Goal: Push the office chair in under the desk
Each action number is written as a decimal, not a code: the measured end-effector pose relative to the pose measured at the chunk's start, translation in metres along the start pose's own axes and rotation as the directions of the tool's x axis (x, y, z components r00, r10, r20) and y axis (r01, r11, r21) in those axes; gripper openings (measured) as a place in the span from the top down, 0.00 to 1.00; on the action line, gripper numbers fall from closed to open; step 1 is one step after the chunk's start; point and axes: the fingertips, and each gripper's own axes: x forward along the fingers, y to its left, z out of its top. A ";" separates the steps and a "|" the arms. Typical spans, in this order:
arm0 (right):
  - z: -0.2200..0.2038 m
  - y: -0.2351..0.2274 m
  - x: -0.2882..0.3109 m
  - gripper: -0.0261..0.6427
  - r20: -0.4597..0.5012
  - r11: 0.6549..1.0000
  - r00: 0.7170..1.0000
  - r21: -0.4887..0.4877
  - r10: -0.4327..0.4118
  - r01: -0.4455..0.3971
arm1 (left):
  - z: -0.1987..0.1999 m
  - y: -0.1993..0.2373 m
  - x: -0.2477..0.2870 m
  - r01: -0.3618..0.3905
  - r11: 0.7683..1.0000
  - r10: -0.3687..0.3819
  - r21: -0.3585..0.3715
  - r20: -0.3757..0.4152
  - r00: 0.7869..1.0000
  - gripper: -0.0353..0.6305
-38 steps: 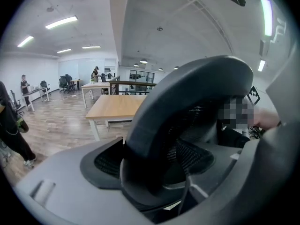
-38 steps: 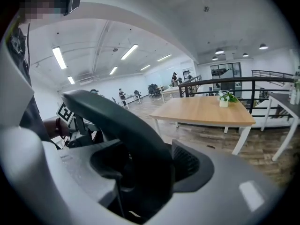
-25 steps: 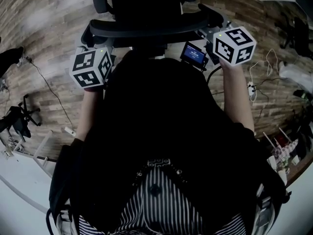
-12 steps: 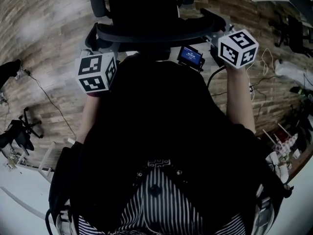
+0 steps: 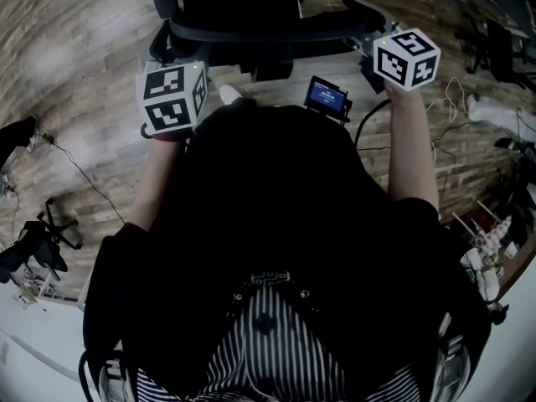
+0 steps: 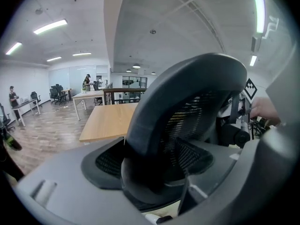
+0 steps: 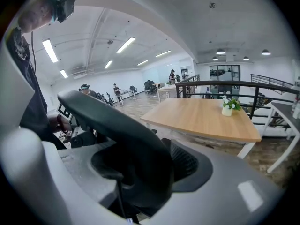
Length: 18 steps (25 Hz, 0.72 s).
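Note:
The black office chair (image 5: 260, 32) stands at the top of the head view with its back toward me. My left gripper (image 5: 165, 57) grips the left end of the backrest's top rim (image 6: 187, 93); its jaws are closing, and the rim lies between the pads. At the rim's right end, my right gripper (image 5: 366, 42) is shut on the dark rim (image 7: 108, 121), which runs between its jaws. Beyond the chair a wooden desk (image 6: 108, 121) (image 7: 206, 116) stands on white legs.
A small potted plant (image 7: 228, 108) stands on the desk. Behind it runs a dark railing (image 7: 243, 84). Cables (image 5: 84, 174) and another chair's base (image 5: 38, 241) lie on the wood floor to the left. A small lit screen (image 5: 327, 96) hangs at my chest. People stand far off.
Both grippers and the chair have moved away from me, toward the top of the head view. The floor and the things on it have slid back.

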 end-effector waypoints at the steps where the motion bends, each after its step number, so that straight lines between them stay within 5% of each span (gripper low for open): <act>1: 0.007 -0.003 0.009 0.56 -0.001 1.000 1.000 0.004 -0.002 0.002 | 0.005 0.010 0.007 0.001 1.000 -0.001 0.006 0.003 1.000 0.44; 8: 0.053 -0.017 0.022 0.56 0.017 0.999 0.999 0.026 -0.030 0.029 | 0.049 0.036 0.023 0.024 0.999 -0.026 0.042 0.034 0.999 0.45; 18: 0.040 -0.002 0.007 0.56 0.015 0.998 0.998 0.037 -0.055 0.055 | 0.043 0.027 0.009 0.030 0.997 -0.035 0.075 0.066 0.997 0.45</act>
